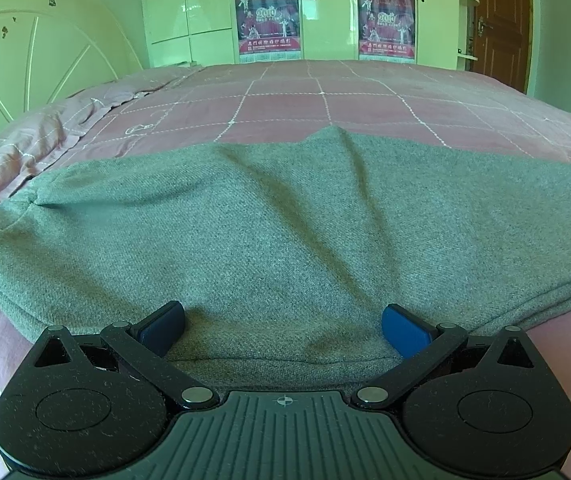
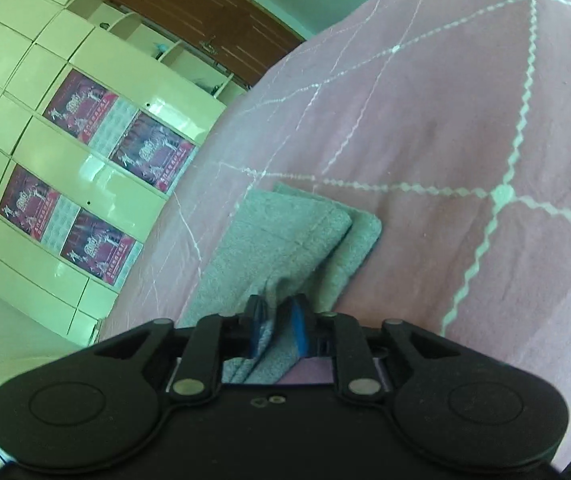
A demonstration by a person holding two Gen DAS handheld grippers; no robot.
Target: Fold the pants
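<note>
Grey pants (image 1: 285,220) lie spread across the pink bed, wrinkled toward the near edge. My left gripper (image 1: 283,326) is open, its blue pads wide apart over the near edge of the pants, holding nothing. In the right wrist view the pant legs (image 2: 285,240) lie doubled, one layer over the other, their ends on the bedspread. My right gripper (image 2: 279,326) is shut on the pants, with a bunch of grey cloth pinched between its blue pads.
The pink bedspread (image 1: 325,96) with white grid lines covers the bed. A white headboard (image 1: 25,52) stands at the left. White wardrobes with red posters (image 1: 267,20) and a brown door (image 1: 499,20) are behind the bed.
</note>
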